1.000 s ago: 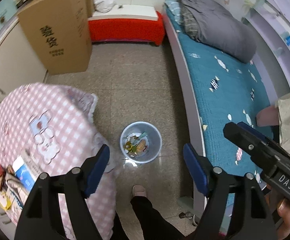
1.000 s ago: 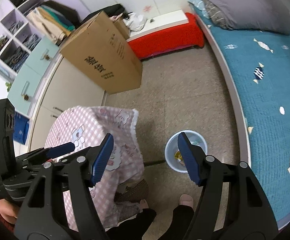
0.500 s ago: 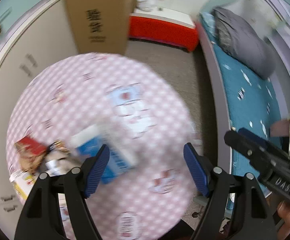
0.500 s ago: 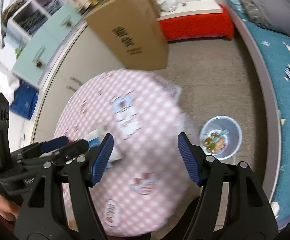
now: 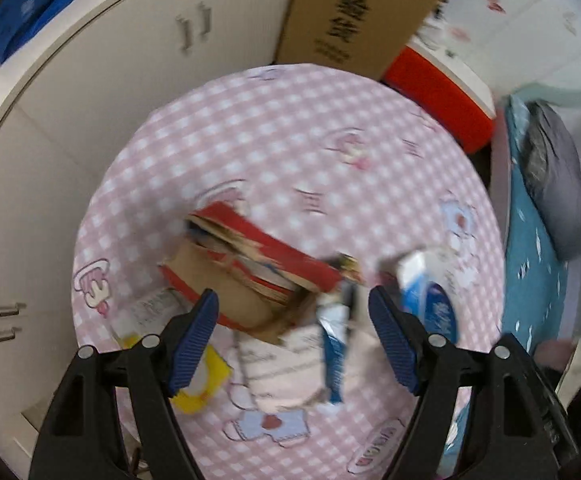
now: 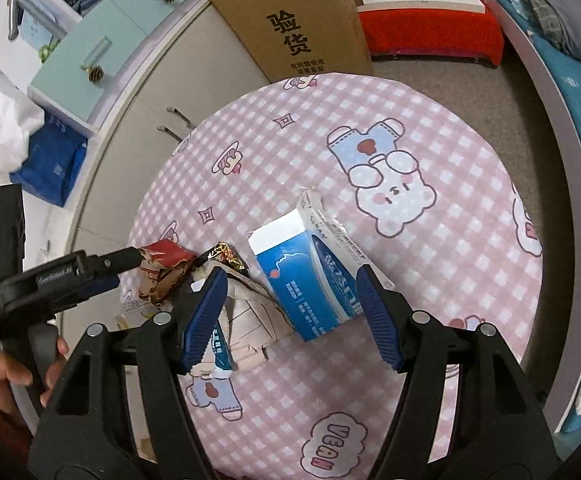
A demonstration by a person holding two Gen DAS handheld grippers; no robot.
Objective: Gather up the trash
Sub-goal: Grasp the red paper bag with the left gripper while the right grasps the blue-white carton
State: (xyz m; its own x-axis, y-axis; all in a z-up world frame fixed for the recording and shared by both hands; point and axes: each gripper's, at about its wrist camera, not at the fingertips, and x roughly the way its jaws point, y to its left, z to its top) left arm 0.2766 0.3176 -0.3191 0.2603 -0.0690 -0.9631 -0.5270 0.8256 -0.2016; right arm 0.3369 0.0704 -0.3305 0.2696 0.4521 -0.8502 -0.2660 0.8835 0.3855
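Trash lies on the round pink checked table (image 6: 430,152). A torn red and brown cardboard pack (image 5: 250,268) sits just ahead of my open left gripper (image 5: 294,334). A blue and white carton (image 6: 310,276) lies between the open fingers of my right gripper (image 6: 290,320). Beside it are a gold foil wrapper (image 6: 224,256), crumpled white paper (image 6: 250,312), a blue packet (image 5: 332,348) and a yellow card (image 5: 200,384). The red pack (image 6: 162,258) and the left gripper (image 6: 106,270) also show in the right wrist view. Both grippers are empty.
A tall cardboard box (image 6: 290,28) stands on the floor behind the table. Beige cabinets (image 5: 90,92) line the left wall. A red bench (image 6: 430,32) and a bed with a blue cover (image 6: 570,92) are to the right.
Both grippers swung from over the floor bin to over the table and came down close to the trash pile. The bin has left both views.
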